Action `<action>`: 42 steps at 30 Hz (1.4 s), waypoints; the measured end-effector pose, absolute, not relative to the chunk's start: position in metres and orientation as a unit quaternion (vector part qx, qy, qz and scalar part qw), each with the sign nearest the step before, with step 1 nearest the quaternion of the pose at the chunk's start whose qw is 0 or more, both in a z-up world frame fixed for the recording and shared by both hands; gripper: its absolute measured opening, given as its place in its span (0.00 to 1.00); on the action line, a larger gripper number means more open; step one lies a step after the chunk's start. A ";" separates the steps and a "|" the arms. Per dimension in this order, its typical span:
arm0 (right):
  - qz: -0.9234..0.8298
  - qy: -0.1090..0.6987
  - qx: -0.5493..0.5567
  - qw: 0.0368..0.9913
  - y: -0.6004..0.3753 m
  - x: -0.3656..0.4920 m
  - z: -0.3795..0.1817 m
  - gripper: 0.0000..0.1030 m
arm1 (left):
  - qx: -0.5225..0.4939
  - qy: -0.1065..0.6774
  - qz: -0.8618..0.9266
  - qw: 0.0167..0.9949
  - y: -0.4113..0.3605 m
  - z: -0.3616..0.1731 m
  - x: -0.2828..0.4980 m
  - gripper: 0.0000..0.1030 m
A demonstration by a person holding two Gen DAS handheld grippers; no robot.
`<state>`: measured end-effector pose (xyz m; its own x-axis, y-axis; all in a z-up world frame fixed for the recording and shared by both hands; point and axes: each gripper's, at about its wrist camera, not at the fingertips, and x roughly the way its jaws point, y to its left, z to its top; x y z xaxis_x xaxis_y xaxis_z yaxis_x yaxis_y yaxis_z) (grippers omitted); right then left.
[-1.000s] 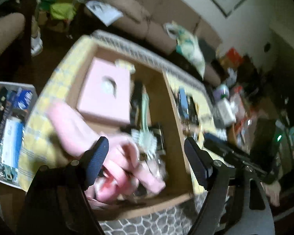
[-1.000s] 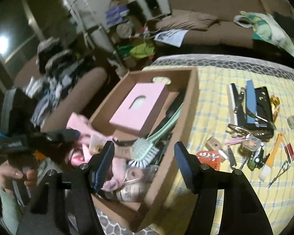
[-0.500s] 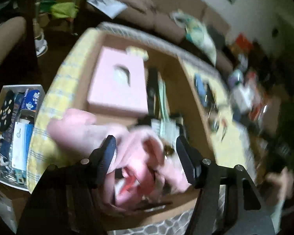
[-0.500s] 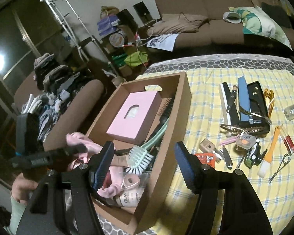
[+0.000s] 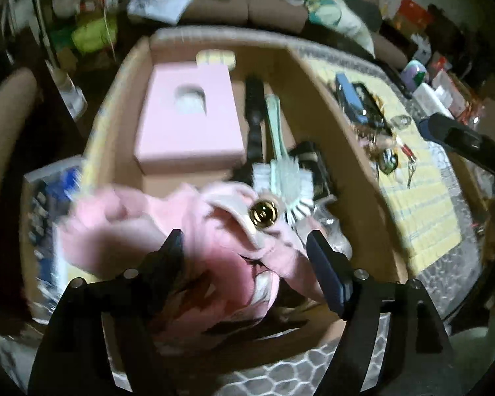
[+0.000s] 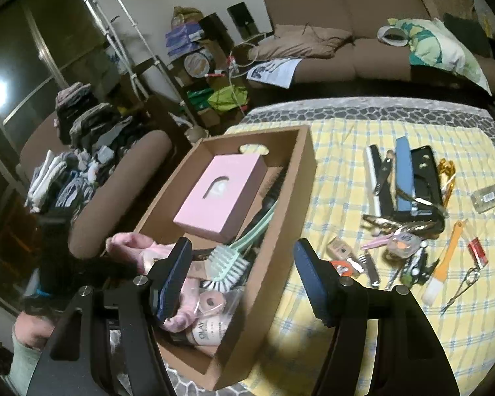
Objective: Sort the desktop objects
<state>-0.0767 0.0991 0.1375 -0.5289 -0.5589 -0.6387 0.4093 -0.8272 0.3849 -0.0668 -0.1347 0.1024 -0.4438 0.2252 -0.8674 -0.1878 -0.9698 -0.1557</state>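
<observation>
Inside the cardboard box, fluffy pink cloth between the opening left hand-held gripper; right hand-held gripper apart.

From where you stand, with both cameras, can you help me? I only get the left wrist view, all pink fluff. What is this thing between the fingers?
Observer: The right wrist view shows a pink plush item draped over the near left end of a cardboard box. The left gripper has its jaws opening around it.
Operator: What loose things are left on the tablecloth? Mine is a blur there.
Observer: A clear pile: a blue case, an orange-handled brush, a small glass bottle, a red lighter.
Operator: Is the other gripper carrying anything?
Observer: No. The right gripper is open and empty, above the box's right wall.
</observation>
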 end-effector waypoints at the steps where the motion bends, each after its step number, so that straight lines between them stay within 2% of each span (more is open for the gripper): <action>1: -0.872 -0.098 0.394 0.274 0.105 -0.078 0.139 0.65 | -0.497 -0.022 0.859 0.122 -0.138 0.114 -0.063 0.85; 4: -0.879 -0.110 0.389 0.253 0.126 -0.081 0.142 0.73 | -0.460 -0.068 0.876 0.131 -0.149 0.141 -0.059 0.92; 7: -0.883 -0.119 0.391 0.229 0.149 -0.084 0.143 0.77 | -0.426 -0.106 0.888 0.140 -0.151 0.157 -0.059 1.00; 10: -0.889 -0.121 0.393 0.202 0.172 -0.085 0.141 0.83 | -0.419 -0.129 0.884 0.159 -0.140 0.162 -0.065 1.00; 13: -0.893 -0.118 0.397 0.176 0.192 -0.085 0.138 1.00 | -0.416 -0.125 0.884 0.176 -0.117 0.166 -0.066 1.00; 24: -0.903 -0.098 0.410 0.086 0.260 -0.072 0.121 1.00 | -0.406 -0.025 0.893 0.194 0.017 0.157 -0.056 1.00; 29: -0.905 -0.082 0.414 0.051 0.289 -0.063 0.107 1.00 | -0.419 -0.020 0.886 0.197 0.068 0.136 -0.054 1.00; 42: -0.895 -0.064 0.441 0.021 0.320 -0.058 0.061 1.00 | -0.445 0.011 0.887 0.126 0.124 0.074 -0.064 1.00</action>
<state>-0.0575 0.3202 0.0607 -0.6107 -0.0943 -0.7862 -0.0187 -0.9909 0.1333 -0.0644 0.1242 0.0737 -0.5722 0.2141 -0.7916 -0.2330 -0.9680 -0.0934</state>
